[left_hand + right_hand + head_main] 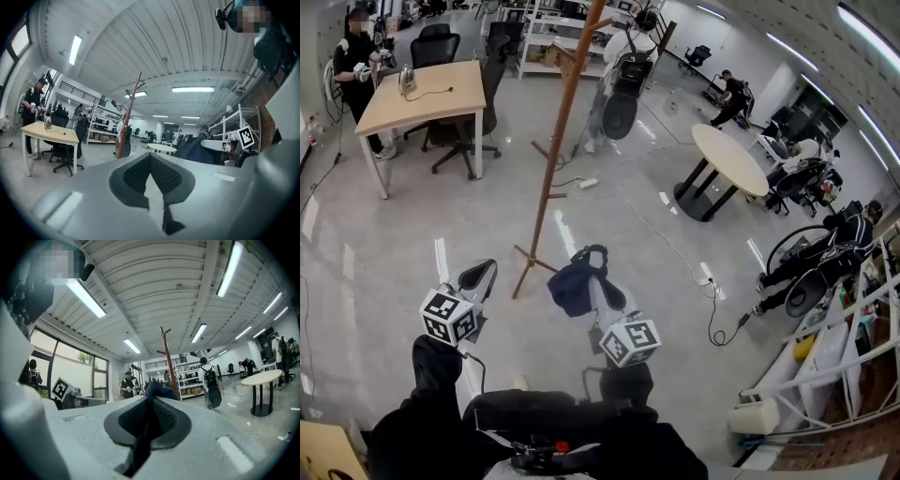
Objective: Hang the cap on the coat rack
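Your right gripper (pixel 596 274) has its fingers clamped on the navy cap (pixel 570 289). The coat rack (pixel 558 141) stands well apart, so hanging remains. Your left gripper (pixel 480 270) has its fingers together, empty.

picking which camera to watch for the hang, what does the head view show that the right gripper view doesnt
Only the head view: the left gripper alongside the right gripper, the coat rack down to its feet on the floor, and the wooden desk.
Only the right gripper view: the jaws from behind, shut on the dark fabric of the cap, and the big windows at left.
Both: the coat rack ahead, the cap, and the round table.
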A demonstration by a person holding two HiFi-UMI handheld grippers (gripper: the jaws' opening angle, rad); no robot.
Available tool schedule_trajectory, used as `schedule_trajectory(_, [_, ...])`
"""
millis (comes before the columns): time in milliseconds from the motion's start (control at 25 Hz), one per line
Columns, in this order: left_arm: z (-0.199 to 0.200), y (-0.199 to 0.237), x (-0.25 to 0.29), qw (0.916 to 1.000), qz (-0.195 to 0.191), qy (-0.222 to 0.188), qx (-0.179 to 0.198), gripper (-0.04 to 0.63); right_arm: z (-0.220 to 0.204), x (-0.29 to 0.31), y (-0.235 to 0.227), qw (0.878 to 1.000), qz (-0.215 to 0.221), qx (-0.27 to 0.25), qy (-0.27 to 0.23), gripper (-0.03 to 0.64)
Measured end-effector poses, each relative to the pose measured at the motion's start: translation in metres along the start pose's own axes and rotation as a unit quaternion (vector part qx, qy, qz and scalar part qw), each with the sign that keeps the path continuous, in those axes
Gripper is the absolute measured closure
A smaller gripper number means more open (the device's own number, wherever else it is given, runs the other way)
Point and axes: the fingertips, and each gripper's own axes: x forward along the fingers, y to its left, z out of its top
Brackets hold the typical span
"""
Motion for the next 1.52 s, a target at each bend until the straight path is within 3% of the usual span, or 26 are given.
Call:
schedule_trajectory(560, [-0.001,0.033,0.024,0.9998,-0.018,0.011,-0.003,0.592,0.002,0.046,-0.011,1.000,-0.012,-0.005,-0.001,0.607])
schedule_trajectory(1080, [-0.007,0.059,0.051,0.9997,0.024,0.003,-0.009,0.592,0.000,0.088,-0.036,0.999,0.029,-0.017,-0.015,0.607])
schedule_trajectory(1520, [0.016,0.087,0.103,0.9981,0.062,0.000,0.000,0.592,0.025,0.165,-0.078,0.997,0.072,-0.018,-0.023,0.607])
